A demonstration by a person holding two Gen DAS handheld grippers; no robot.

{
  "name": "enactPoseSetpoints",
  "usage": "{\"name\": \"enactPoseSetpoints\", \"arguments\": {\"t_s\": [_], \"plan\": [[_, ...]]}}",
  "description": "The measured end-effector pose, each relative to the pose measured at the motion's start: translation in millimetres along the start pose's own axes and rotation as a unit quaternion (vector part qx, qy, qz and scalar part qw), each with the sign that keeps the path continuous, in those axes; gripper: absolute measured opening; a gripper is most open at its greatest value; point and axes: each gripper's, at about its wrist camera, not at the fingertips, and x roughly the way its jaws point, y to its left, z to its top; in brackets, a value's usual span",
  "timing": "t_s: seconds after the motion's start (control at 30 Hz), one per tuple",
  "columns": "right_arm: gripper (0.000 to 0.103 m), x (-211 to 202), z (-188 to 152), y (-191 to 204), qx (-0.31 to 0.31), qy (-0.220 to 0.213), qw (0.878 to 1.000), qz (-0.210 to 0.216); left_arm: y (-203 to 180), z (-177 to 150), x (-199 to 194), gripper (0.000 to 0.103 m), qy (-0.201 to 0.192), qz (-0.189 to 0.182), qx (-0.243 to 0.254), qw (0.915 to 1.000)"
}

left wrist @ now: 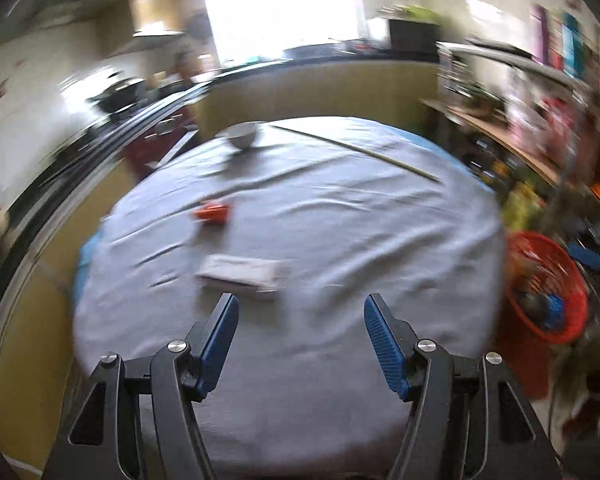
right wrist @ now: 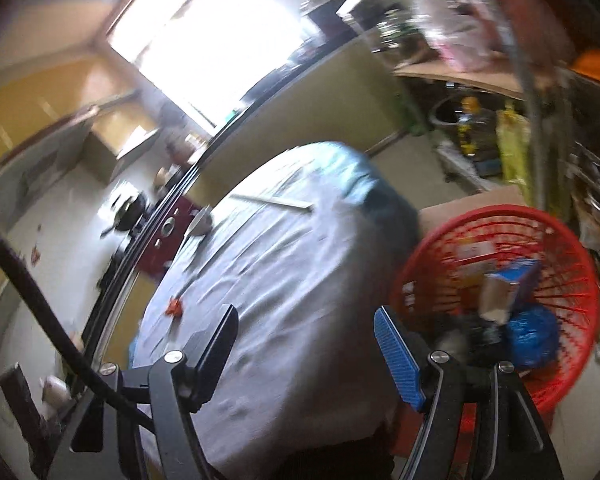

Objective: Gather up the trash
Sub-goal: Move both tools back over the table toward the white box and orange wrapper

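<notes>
A flat white carton (left wrist: 242, 276) lies on the grey-clothed table (left wrist: 340, 240), just beyond my left gripper (left wrist: 302, 310), whose blue pads stand apart with nothing between them. Farther back sits a small orange-red wrapper (left wrist: 212, 213), also seen in the right wrist view (right wrist: 175, 306). A white bowl (left wrist: 242, 134) and a long thin stick (left wrist: 360, 152) are at the far side. A red mesh basket (right wrist: 500, 300) beside the table holds boxes and a blue bag (right wrist: 534, 334). My right gripper (right wrist: 306, 328) is open and empty, over the table edge left of the basket.
The red basket (left wrist: 546, 284) stands on the floor at the table's right. Shelves crowded with goods (left wrist: 520, 120) fill the right side. A counter with a dark stove (right wrist: 126, 208) runs along the left. A black cable (right wrist: 40, 300) crosses the right wrist view.
</notes>
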Motion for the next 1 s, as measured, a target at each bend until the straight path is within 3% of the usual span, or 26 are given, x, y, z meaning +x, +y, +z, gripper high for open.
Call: {"name": "enactPoseSetpoints", "arguments": {"t_s": [0.17,0.4,0.7,1.0], "plan": [[0.074,22.9,-19.3,51.2,-0.056,0.035,0.998,0.013,75.5,-8.2,0.3,0.066,-0.003,0.062,-0.076,0.9952],[0.074,60.1,-45.3,113.7,-0.137,0.083,0.987,0.026,163.5,-31.6,7.9,0.067,0.005,0.143,-0.155,0.9775],[0.074,120.0,-64.1,189.5,-0.228,0.136,0.963,0.043,208.2,-56.0,43.5,0.067,0.037,0.149,-0.183,0.9710],[0.074,210.0,-73.1,256.1,-0.310,0.197,0.928,0.059,241.4,-77.0,69.1,0.067,0.066,0.153,-0.201,0.9654]]}}
